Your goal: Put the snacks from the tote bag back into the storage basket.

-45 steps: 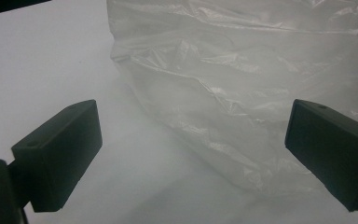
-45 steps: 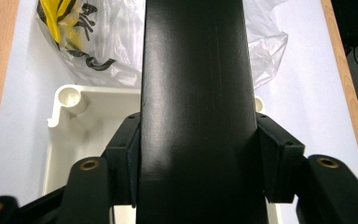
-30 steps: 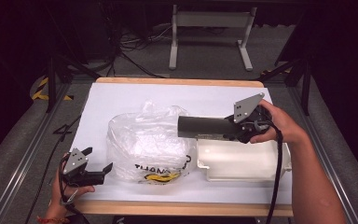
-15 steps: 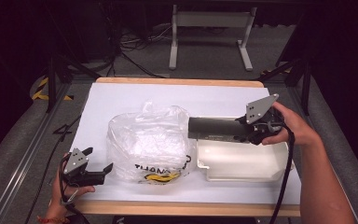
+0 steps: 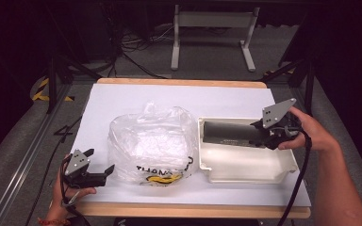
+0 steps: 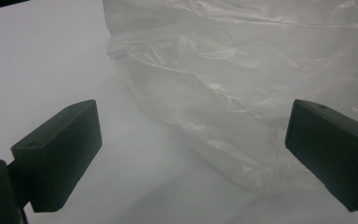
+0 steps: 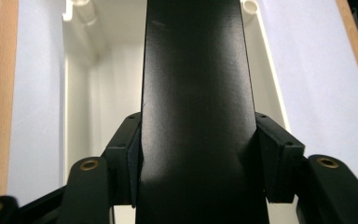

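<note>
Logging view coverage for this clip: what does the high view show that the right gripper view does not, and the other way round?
High view alone: the clear plastic bag beside the tray, the left gripper open near the bag's edge, both hands, and the floor with table legs beyond.
Right gripper view alone: a close look at how the jaws of the right gripper press on both sides of the dark cylinder.
Shared: the cylinder held over the white tray, the white table cover and the table's wooden edge.
</note>
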`<act>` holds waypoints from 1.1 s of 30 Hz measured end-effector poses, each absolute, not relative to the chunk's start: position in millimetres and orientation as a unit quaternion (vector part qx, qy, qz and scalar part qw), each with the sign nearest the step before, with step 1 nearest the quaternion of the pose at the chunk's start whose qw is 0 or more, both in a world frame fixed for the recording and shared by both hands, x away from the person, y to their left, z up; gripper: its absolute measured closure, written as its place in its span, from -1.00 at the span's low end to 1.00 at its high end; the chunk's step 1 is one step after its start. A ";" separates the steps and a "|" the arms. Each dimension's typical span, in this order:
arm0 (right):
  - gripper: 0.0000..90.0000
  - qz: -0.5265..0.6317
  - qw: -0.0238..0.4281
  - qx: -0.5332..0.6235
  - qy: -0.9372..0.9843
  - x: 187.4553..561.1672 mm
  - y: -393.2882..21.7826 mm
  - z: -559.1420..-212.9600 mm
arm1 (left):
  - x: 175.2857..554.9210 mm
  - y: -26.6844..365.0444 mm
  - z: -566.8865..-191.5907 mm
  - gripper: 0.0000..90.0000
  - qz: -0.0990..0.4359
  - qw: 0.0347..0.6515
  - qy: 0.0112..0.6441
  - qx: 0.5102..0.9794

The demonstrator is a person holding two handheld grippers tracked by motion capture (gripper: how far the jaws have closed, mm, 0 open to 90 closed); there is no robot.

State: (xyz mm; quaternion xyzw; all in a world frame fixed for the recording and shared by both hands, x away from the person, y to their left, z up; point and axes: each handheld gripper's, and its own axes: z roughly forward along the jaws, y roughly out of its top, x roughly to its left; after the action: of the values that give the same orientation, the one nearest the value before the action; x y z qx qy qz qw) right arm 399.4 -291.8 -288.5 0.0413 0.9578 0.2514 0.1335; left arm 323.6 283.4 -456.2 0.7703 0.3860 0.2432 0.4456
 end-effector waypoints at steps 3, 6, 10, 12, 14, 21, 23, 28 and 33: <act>-0.05 0.246 0.128 0.044 0.960 399.3 -295.4 -292.5 | 323.6 283.2 -456.3 -0.90 0.243 0.445 0.387 0.770; -0.05 0.241 0.126 0.041 0.961 399.8 -296.2 -296.1 | 323.6 283.2 -456.4 -0.90 0.242 0.445 0.387 0.771; -0.05 0.232 0.115 0.041 0.965 401.7 -295.1 -303.2 | 323.7 283.3 -456.5 -0.90 0.242 0.444 0.387 0.771; -0.05 0.227 0.112 0.043 0.966 403.2 -294.3 -306.5 | 323.7 283.4 -456.5 -0.90 0.242 0.444 0.387 0.771; -0.05 0.221 0.110 0.043 0.968 404.2 -293.2 -309.4 | 323.7 283.4 -456.6 -0.90 0.242 0.444 0.386 0.771; -0.05 0.209 0.104 0.045 0.971 405.5 -293.7 -314.6 | 323.9 283.3 -456.7 -0.90 0.241 0.443 0.386 0.772; -0.05 0.208 0.101 0.046 0.972 406.2 -294.5 -317.4 | 324.0 283.5 -456.7 -0.90 0.240 0.444 0.387 0.772; -0.05 0.192 0.092 0.046 0.976 409.3 -293.6 -327.1 | 324.1 283.5 -456.8 -0.90 0.239 0.443 0.387 0.772; -0.05 0.184 0.084 0.047 0.978 413.1 -292.2 -335.8 | 324.0 283.6 -456.8 -0.90 0.239 0.444 0.387 0.772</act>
State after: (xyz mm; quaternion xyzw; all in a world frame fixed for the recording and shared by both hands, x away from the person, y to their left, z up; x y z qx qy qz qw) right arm 413.1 -292.2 -335.8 0.0467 0.9782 0.1844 0.0838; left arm 324.0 283.6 -456.8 0.7722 0.3868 0.2385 0.4440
